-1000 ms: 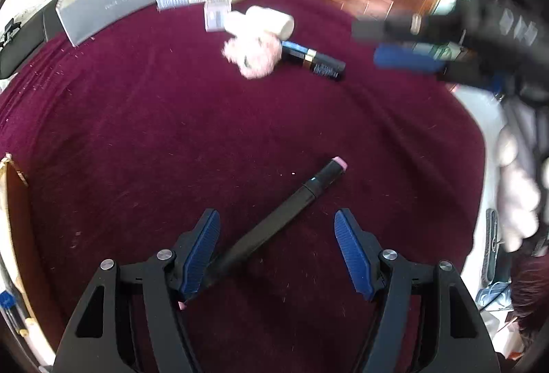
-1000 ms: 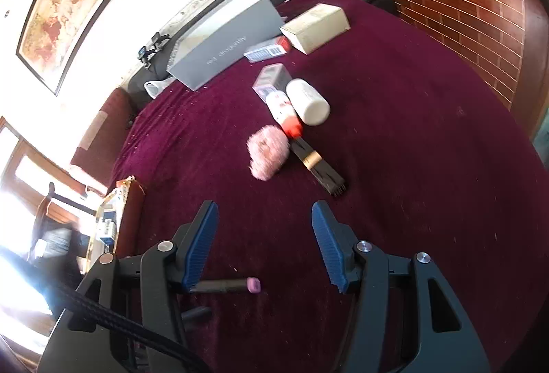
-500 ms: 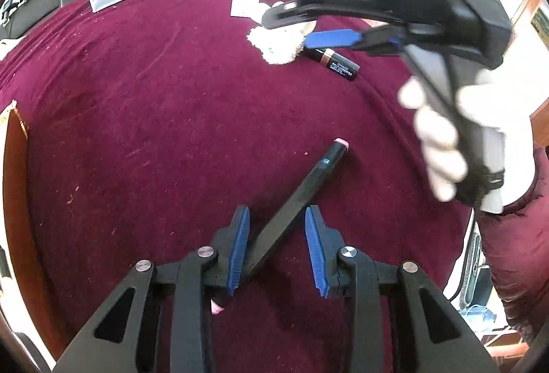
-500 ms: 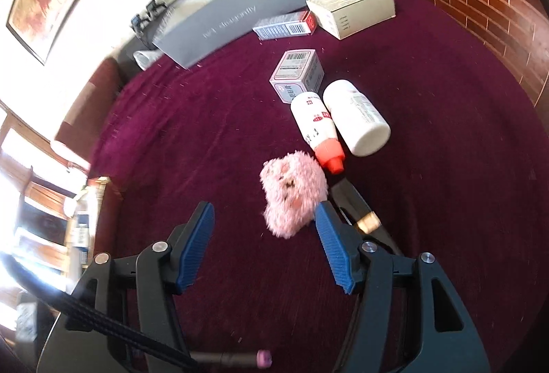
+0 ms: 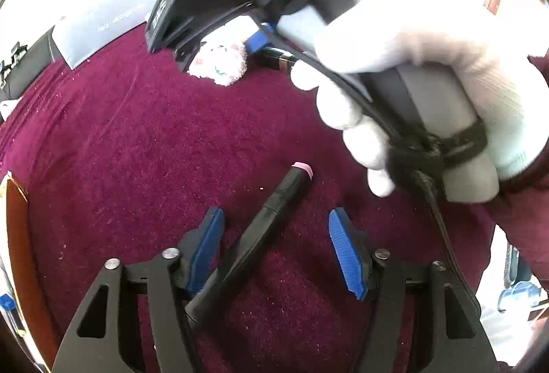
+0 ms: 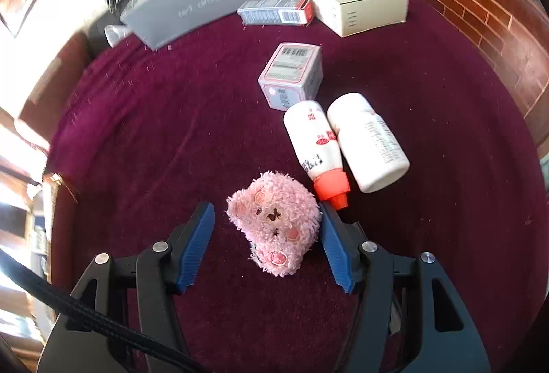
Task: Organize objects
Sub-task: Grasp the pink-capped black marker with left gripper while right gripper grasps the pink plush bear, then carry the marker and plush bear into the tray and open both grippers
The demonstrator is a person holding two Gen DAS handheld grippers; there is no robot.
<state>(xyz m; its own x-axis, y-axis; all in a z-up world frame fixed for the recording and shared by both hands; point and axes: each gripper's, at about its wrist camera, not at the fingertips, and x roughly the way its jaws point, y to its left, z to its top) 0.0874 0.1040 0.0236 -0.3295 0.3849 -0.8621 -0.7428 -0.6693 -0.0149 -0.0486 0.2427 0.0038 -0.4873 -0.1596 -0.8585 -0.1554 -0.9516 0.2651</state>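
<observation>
Right claw [image 6: 266, 244] sits open around the pink plush toy [image 6: 274, 222], lower middle; looks soft and light, so squeeze its middle. Left claw [image 5: 276, 251] is opening over the black pen [image 5: 254, 236].

My left tool [image 5: 276, 249] angled steeply down, jaws opening, pads clear of anything. My right tool [image 6: 266, 244] angled steeply down, jaws parted, pads not pressing. My right hand [image 5: 411, 88], white-gloved, wrapped round its handle.

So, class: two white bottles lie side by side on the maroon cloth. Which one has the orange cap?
The slimmer bottle, lying nearer the pink plush toy; its orange cap points toward the toy. The wider bottle is all white.
</observation>
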